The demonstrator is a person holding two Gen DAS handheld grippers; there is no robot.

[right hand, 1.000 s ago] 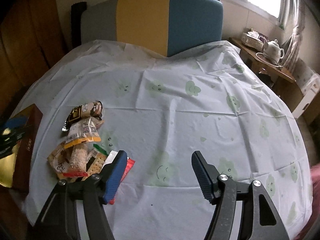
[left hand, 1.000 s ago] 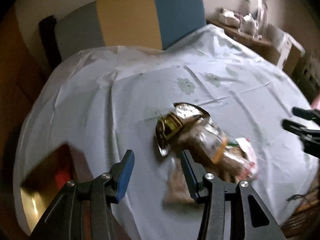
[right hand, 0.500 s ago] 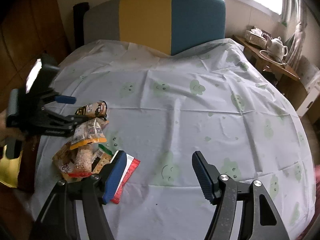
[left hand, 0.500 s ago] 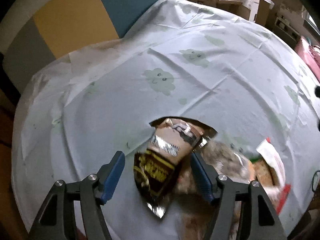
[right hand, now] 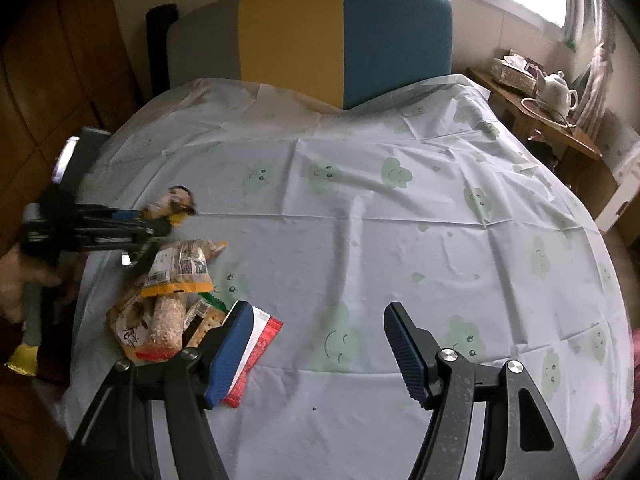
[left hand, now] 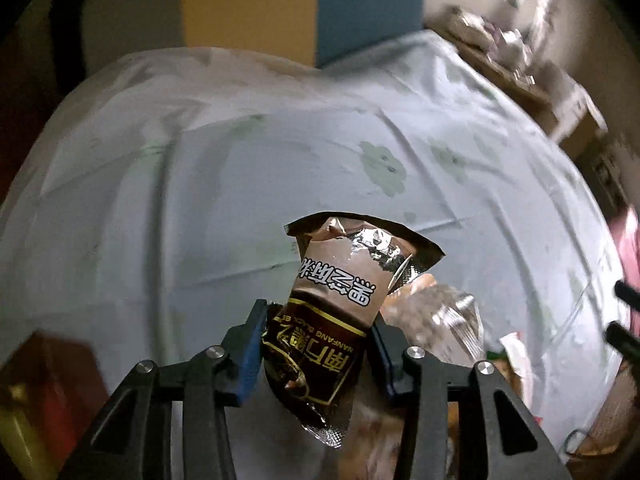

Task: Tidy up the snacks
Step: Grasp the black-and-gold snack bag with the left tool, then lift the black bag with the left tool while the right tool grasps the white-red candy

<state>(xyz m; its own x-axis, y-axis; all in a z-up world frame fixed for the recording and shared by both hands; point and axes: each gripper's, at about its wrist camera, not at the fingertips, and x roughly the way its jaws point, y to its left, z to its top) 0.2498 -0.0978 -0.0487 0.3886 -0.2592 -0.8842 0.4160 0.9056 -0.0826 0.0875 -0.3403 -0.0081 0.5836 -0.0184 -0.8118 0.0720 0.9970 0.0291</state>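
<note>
A brown foil snack packet (left hand: 332, 320) stands between the jaws of my left gripper (left hand: 316, 344). The jaws are closing, and both blue pads touch the packet's sides. In the right wrist view the same packet (right hand: 176, 204) is blurred at the tip of my left gripper (right hand: 152, 228), just beyond the snack pile (right hand: 172, 292) at the table's left edge. A clear packet (left hand: 440, 320) lies right beside the brown one. My right gripper (right hand: 316, 344) hangs open over the pale tablecloth (right hand: 400, 220) with nothing between its fingers. A red-and-white packet (right hand: 260, 336) lies by its left finger.
A chair back (right hand: 340, 36) in grey, yellow and blue stands behind the table. A wooden side table with a white teapot (right hand: 556, 92) is at the right. A red and gold box (left hand: 36, 408) sits at the table's left edge. A hand holds the left gripper's handle.
My left gripper came down over the brown packet, spread wide around it, then closed in on its sides. The right gripper has not moved.
</note>
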